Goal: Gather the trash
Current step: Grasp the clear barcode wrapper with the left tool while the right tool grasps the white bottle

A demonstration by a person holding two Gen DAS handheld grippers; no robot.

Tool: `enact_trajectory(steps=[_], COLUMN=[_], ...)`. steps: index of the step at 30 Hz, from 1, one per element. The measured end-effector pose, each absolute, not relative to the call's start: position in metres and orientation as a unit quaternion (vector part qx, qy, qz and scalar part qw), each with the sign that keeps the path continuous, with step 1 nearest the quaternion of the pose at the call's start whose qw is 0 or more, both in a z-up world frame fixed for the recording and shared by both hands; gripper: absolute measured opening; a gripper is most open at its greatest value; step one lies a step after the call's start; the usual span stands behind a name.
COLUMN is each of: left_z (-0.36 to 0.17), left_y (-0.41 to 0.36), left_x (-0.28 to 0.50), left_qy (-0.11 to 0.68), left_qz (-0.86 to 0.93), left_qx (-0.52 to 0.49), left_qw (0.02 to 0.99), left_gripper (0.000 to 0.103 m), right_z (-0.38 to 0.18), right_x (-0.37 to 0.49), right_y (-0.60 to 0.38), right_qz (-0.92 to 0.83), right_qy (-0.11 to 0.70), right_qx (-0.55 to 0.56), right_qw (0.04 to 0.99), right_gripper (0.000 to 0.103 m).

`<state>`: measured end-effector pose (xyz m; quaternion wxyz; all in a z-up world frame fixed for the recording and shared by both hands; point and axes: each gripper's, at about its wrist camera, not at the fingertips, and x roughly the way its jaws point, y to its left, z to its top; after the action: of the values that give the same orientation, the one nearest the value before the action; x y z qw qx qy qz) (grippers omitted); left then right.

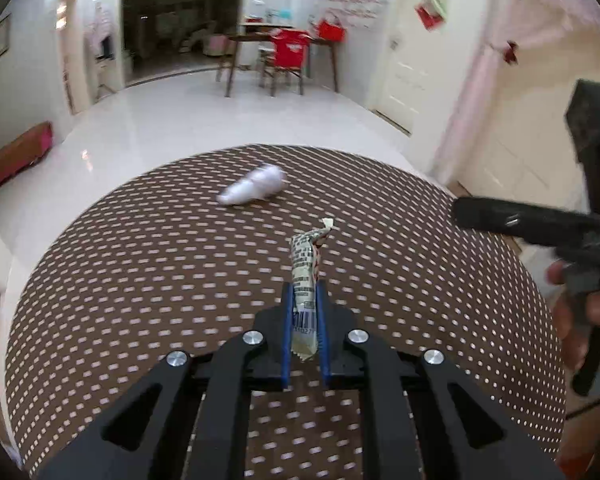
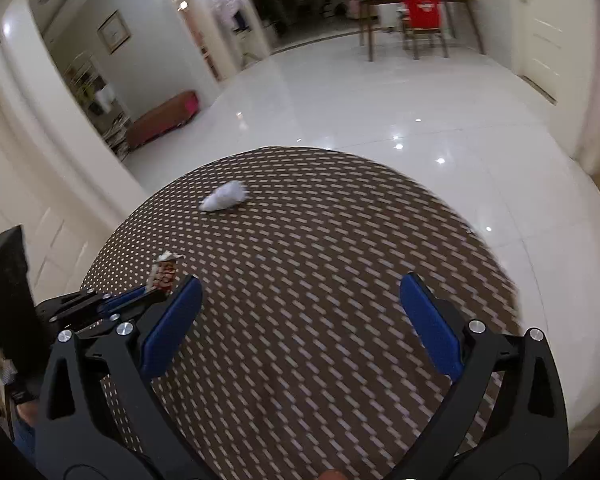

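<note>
- Round table [image 1: 140, 280] in brown dotted cloth, glossy white floor [image 1: 220, 120] around.
- Left gripper [image 1: 306, 300] pinches a snack wrapper [image 1: 305, 276]; barcode, digits unreadable.
- Right gripper [image 2: 300, 316] spread wide.
- Crumpled tissue [image 2: 224, 197] at 11 o'clock.

Bright, floor glare, blurred fisheye edges

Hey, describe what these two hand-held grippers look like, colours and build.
Both match. The left hand-held gripper and right hand-held gripper have matte black linkage arms with triangular cut-outs, silver round pivot bolts, and flat blue pads lining the fingers. No cables show. A small green light glows on the right one's black body.
</note>
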<state>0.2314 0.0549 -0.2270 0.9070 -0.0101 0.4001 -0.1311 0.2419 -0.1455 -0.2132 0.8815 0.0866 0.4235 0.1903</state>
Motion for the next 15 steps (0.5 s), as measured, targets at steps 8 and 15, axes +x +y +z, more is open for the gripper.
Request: enact_trajectory(steps=[8,15], left_z=[-0.220,-0.214], left_y=[0.111,0.143], left_x=[0.225,0.213], left_qy=[0.389,0.379], left_qz=[-0.051,-0.019], left_qx=[-0.059,-0.093], left_qw=[0.918,0.921], left_gripper=[0.010,0.010], right_z=[-0.232,-0.249], right_x=[0.301,0.333], right_y=[-0.065,-0.008], right_qz=[0.225,0.259], right_qy=[0.432,0.424], right_qx=[0.011,-0.083], right_qw=[0.873,0.864], right_gripper=[0.097,0.087])
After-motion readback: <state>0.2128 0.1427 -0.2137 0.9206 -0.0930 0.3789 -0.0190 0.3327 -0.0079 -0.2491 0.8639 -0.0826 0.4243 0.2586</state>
